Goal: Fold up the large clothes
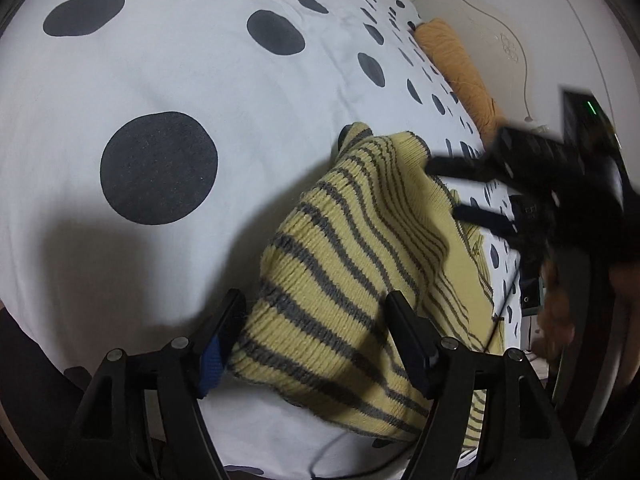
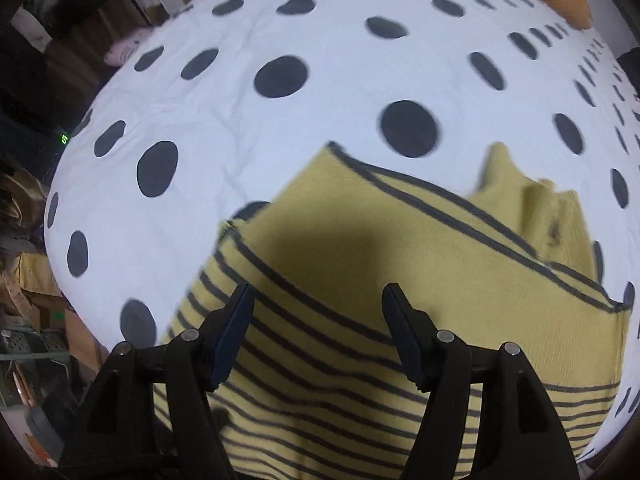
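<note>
Two grippers, both mine, hang apart-jawed over the bed (image 2: 240,120). The sweater (image 2: 400,280) lies part-folded beneath them, running toward the pillow (image 1: 460,64). My left gripper (image 1: 316,332) straddles its bunched end unclamped; my right gripper (image 2: 318,320) hovers mid-body, holding nothing.

My left matte black plastic tongs (image 1: 314,322) end in two angular arms, each pinned by a pair of round silver screws, with a ribbed blue pad (image 1: 211,364) inside the left finger. My right black tongs (image 2: 318,320) match: same silver screws, dark navy pads (image 2: 234,336). From the left camera they blur, showing what may be a green light.
</note>
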Action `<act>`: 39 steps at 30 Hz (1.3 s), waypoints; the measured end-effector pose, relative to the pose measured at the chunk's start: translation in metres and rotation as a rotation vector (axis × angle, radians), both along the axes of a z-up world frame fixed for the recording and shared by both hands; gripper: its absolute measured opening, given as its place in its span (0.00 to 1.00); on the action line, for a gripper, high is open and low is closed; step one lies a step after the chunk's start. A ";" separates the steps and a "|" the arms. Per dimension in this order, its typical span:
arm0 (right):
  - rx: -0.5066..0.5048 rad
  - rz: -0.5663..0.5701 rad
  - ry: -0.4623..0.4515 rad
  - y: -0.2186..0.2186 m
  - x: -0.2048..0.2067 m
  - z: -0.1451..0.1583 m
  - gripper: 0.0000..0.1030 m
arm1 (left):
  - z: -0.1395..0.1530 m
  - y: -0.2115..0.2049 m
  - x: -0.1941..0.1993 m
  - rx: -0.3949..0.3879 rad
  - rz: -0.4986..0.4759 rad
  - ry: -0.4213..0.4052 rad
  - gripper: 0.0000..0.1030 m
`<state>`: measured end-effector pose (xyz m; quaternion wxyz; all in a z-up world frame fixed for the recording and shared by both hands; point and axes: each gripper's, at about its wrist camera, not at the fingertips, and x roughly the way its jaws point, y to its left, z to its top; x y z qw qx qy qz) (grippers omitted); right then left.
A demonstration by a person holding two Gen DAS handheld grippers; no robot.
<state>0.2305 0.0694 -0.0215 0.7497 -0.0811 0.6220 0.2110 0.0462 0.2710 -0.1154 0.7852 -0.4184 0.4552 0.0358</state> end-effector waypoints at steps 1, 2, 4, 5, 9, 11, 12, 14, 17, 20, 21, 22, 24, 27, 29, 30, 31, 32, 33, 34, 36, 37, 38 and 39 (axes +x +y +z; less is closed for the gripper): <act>-0.009 -0.001 0.019 0.009 0.004 -0.003 0.65 | 0.000 0.001 0.001 -0.003 -0.008 0.006 0.71; -0.032 -0.004 0.042 0.023 0.010 -0.009 0.65 | 0.000 0.001 0.002 -0.005 -0.015 0.014 0.71; -0.095 0.005 0.066 0.043 0.016 -0.018 0.65 | 0.001 0.001 0.005 -0.003 -0.030 0.023 0.72; -0.120 0.016 0.079 0.052 0.019 -0.021 0.65 | 0.002 0.001 0.005 -0.001 -0.038 0.025 0.72; -0.205 0.055 0.156 0.084 0.033 -0.039 0.65 | -0.001 0.004 0.007 -0.025 -0.063 0.021 0.73; -0.357 0.110 0.177 0.094 0.033 -0.060 0.67 | -0.004 0.006 0.008 -0.039 -0.070 0.020 0.71; -0.429 0.155 0.177 0.097 0.030 -0.073 0.67 | -0.003 0.006 0.007 -0.036 -0.075 0.015 0.71; -0.444 0.179 0.166 0.097 0.027 -0.080 0.62 | 0.002 0.004 0.005 -0.013 -0.089 -0.012 0.46; -0.432 0.205 0.155 0.092 0.023 -0.067 0.26 | 0.014 0.000 0.001 0.036 -0.103 -0.055 0.32; -0.410 0.215 0.154 0.077 0.023 -0.054 0.23 | 0.027 -0.004 -0.002 0.044 -0.102 -0.095 0.30; -0.400 0.208 0.152 0.071 0.023 -0.050 0.23 | 0.030 -0.004 -0.002 0.036 -0.100 -0.106 0.30; -0.390 0.208 0.152 0.066 0.023 -0.046 0.23 | 0.033 -0.004 -0.005 0.025 -0.099 -0.120 0.29; -0.354 0.200 0.143 0.053 0.022 -0.033 0.23 | 0.040 -0.001 -0.012 -0.004 -0.104 -0.145 0.29; -0.320 0.193 0.135 0.031 0.021 -0.013 0.22 | 0.055 -0.012 -0.015 -0.017 -0.127 -0.182 0.28; -0.293 0.184 0.116 0.016 0.020 0.001 0.22 | 0.066 -0.023 -0.018 -0.025 -0.149 -0.209 0.27; -0.278 0.182 0.105 0.004 0.018 0.011 0.22 | 0.073 -0.030 -0.020 -0.028 -0.163 -0.222 0.27; -0.263 0.176 0.096 -0.005 0.017 0.018 0.22 | 0.080 -0.038 -0.020 -0.031 -0.181 -0.236 0.27; -0.253 0.175 0.088 -0.017 0.016 0.027 0.22 | 0.087 -0.048 -0.020 -0.033 -0.202 -0.253 0.27; -0.240 0.165 0.079 -0.029 0.015 0.034 0.22 | 0.094 -0.058 -0.019 -0.034 -0.220 -0.267 0.26; -0.230 0.157 0.069 -0.042 0.019 0.041 0.22 | 0.102 -0.072 -0.019 -0.031 -0.249 -0.283 0.26; -0.211 0.132 0.055 -0.080 0.016 0.052 0.22 | 0.112 -0.096 -0.019 -0.036 -0.303 -0.302 0.26; -0.206 0.122 0.051 -0.098 0.021 0.056 0.22 | 0.115 -0.112 -0.017 -0.041 -0.336 -0.308 0.26; -0.196 0.104 0.047 -0.115 0.019 0.060 0.22 | 0.119 -0.131 -0.016 -0.039 -0.377 -0.313 0.26; -0.186 0.083 0.041 -0.141 0.017 0.064 0.22 | 0.122 -0.152 -0.014 -0.038 -0.418 -0.318 0.26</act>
